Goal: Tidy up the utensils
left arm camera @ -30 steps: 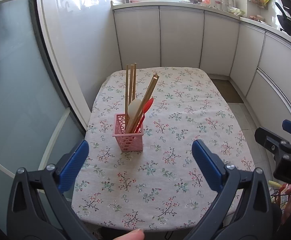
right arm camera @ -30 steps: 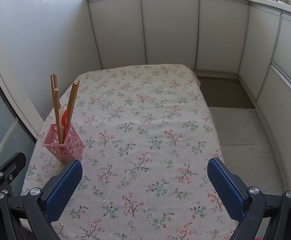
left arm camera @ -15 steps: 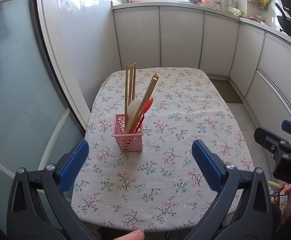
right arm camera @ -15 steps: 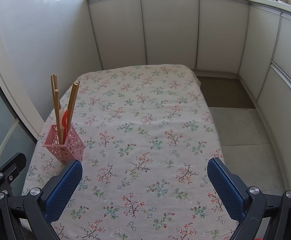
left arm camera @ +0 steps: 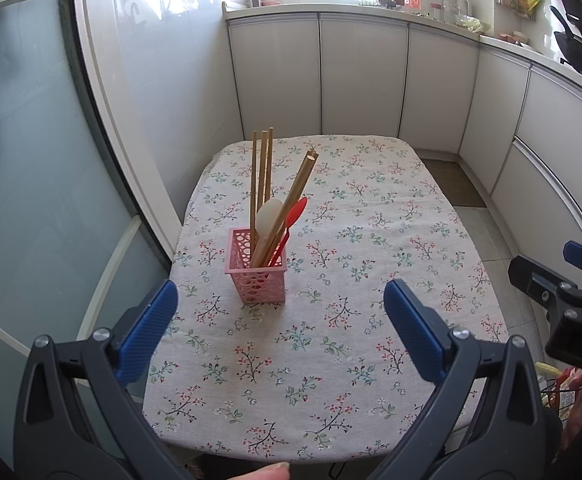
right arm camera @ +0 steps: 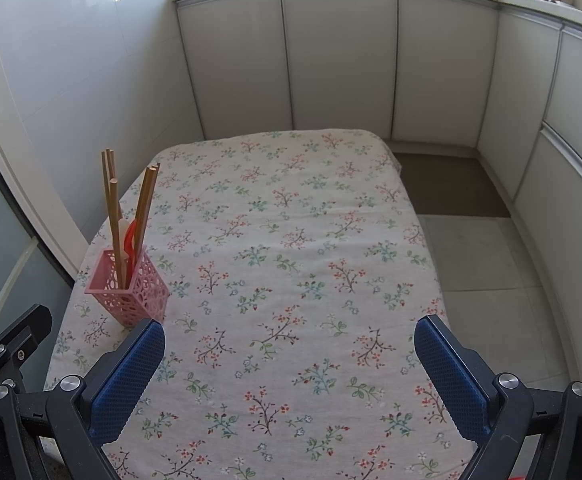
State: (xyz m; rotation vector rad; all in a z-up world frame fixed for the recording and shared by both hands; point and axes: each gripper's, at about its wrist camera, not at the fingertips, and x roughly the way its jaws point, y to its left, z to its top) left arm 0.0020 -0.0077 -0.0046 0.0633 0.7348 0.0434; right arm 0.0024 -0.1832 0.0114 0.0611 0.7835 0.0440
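Note:
A pink perforated utensil holder (left arm camera: 258, 276) stands upright on the floral tablecloth (left arm camera: 351, 240), near the table's left edge. It holds several wooden chopsticks (left arm camera: 262, 176), a white spoon (left arm camera: 267, 216) and a red spoon (left arm camera: 294, 213). The holder also shows in the right wrist view (right arm camera: 129, 292) at the left. My left gripper (left arm camera: 281, 328) is open and empty, above the table's near end, short of the holder. My right gripper (right arm camera: 289, 376) is open and empty over the table's near right part.
White cabinets (left arm camera: 363, 76) curve round the far and right sides. A frosted glass door (left arm camera: 31, 200) stands left of the table. Tiled floor (right arm camera: 487, 264) lies to the right. The right gripper's body (left arm camera: 563, 304) shows at the left wrist view's right edge.

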